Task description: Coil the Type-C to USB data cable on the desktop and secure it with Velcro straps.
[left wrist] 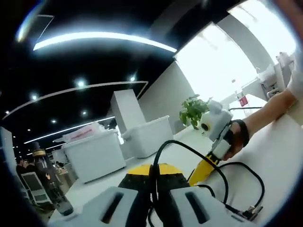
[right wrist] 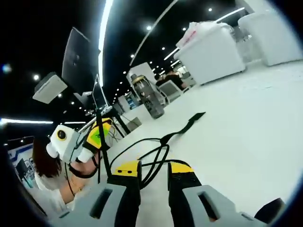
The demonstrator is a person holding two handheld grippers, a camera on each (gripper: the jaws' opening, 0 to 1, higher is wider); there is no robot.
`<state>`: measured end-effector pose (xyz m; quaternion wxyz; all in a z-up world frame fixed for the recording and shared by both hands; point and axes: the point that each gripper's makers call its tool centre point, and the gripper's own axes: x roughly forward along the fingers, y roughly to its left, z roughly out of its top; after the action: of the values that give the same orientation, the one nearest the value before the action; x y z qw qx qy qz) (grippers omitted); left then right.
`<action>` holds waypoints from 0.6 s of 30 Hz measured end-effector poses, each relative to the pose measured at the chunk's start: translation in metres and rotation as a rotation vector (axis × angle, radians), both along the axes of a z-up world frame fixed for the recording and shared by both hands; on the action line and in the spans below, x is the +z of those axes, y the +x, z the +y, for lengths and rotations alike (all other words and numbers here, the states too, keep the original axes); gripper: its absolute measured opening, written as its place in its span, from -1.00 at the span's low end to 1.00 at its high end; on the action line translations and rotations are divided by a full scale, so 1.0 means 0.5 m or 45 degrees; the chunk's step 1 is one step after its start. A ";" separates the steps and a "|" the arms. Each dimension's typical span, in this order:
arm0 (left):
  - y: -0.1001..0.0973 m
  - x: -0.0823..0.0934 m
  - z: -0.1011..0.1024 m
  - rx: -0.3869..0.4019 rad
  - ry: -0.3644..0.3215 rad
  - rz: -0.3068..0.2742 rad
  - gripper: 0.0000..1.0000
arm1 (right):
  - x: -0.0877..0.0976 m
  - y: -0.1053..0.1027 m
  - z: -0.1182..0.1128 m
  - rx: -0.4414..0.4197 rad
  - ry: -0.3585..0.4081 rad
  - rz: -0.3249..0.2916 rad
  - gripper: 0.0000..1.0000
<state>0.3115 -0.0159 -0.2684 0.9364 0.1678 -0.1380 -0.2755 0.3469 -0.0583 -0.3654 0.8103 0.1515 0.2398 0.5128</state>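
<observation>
Both grippers, left (left wrist: 154, 182) and right (right wrist: 154, 176), pinch the black cable (right wrist: 142, 153) above the white desk (right wrist: 246, 142); uneven pulling could spring the loose loops apart before the strap (right wrist: 187, 126) goes on.

text: none legible | labels: none legible | signs: too blurred

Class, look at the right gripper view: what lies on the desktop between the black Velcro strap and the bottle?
Nothing: in the right gripper view the stretch of white desktop between the black Velcro strap and the bottle is bare.
</observation>
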 end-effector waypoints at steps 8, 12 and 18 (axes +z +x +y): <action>-0.005 -0.001 -0.013 -0.035 0.011 -0.002 -0.91 | -0.012 -0.009 0.016 0.024 -0.047 -0.038 -0.74; -0.004 -0.006 -0.016 -0.037 0.024 0.006 -0.91 | -0.008 -0.002 0.007 0.010 -0.067 -0.107 -0.90; -0.003 -0.010 -0.019 -0.036 0.036 0.005 -0.91 | 0.043 0.018 -0.012 -0.002 -0.068 -0.312 -0.96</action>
<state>0.3099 -0.0254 -0.2734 0.9302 0.1786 -0.1345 -0.2911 0.3560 -0.0646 -0.3439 0.8377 0.0663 0.1524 0.5202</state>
